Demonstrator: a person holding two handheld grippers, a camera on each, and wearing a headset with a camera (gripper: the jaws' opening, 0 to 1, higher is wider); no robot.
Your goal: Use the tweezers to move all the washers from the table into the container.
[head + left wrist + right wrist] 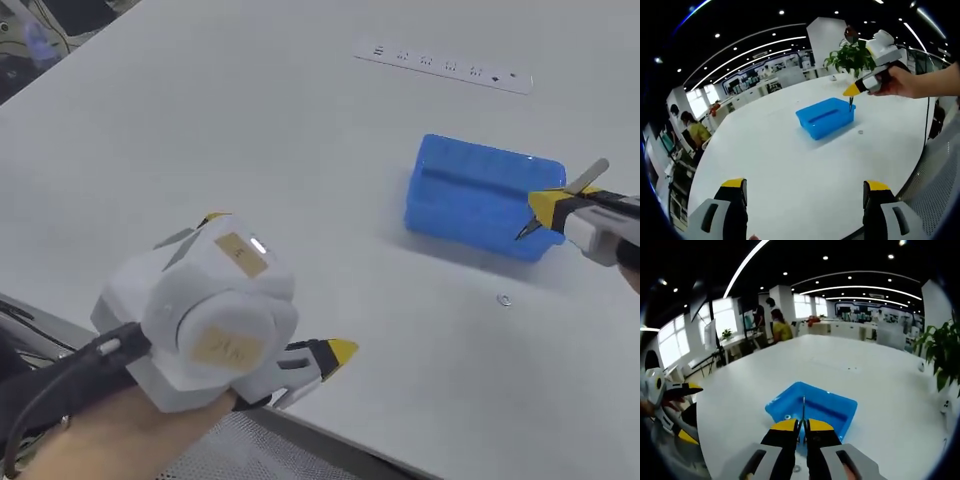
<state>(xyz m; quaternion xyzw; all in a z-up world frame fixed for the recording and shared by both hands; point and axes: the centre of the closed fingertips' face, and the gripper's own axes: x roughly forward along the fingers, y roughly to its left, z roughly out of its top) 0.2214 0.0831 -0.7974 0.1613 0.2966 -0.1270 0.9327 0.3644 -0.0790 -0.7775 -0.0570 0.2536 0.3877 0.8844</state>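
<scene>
A blue container [480,195] [825,118] [812,407] stands on the white table [250,130]. My right gripper [543,207] [802,424] [860,89] is shut on metal tweezers [522,232] [803,410], whose tip hangs over the container's near right corner. I cannot tell whether the tip holds anything. One washer [787,417] lies inside the container. Another washer [505,299] [860,132] [797,468] lies on the table just in front of it. My left gripper [278,285] [805,184] hovers open near the table's front edge, nothing between its fingers.
A white power strip [445,66] lies at the far side of the table. The table's front edge [300,430] runs under my left hand. A potted plant [852,55] [940,350] stands beyond the table, and people [775,325] are in the background.
</scene>
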